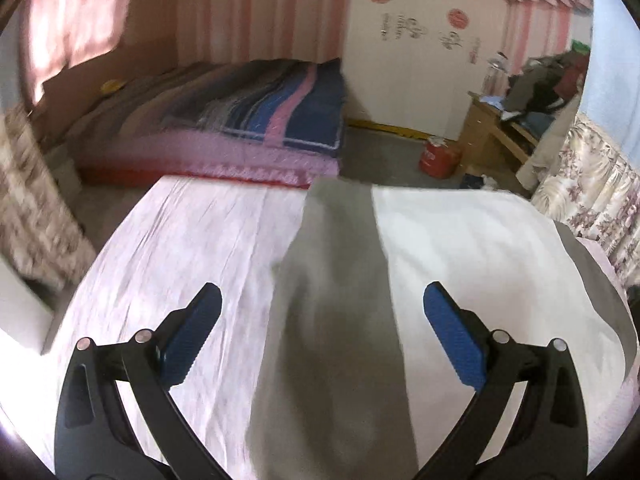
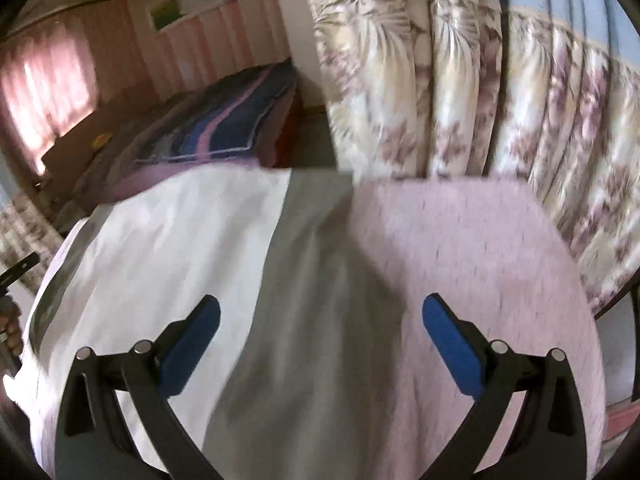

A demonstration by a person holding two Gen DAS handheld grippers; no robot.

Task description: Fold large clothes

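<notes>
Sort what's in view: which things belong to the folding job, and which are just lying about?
Job: white and grey garment; pink-sheeted surface under it; left hand-held gripper and right hand-held gripper, both open.

Lying about: striped bed; red container; cluttered wooden desk; floral curtain.

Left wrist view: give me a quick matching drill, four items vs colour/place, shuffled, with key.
Items:
1. claw pads
2. garment
3. bucket
4. striped blanket

Descriptions:
A. red, on the floor by the wooden desk
B. blue, spread wide apart
C. white with grey bands, flat on the pink sheet
D. blue and pink, on the far bed

Pairs: 1-B, 2-C, 3-A, 4-D
</notes>
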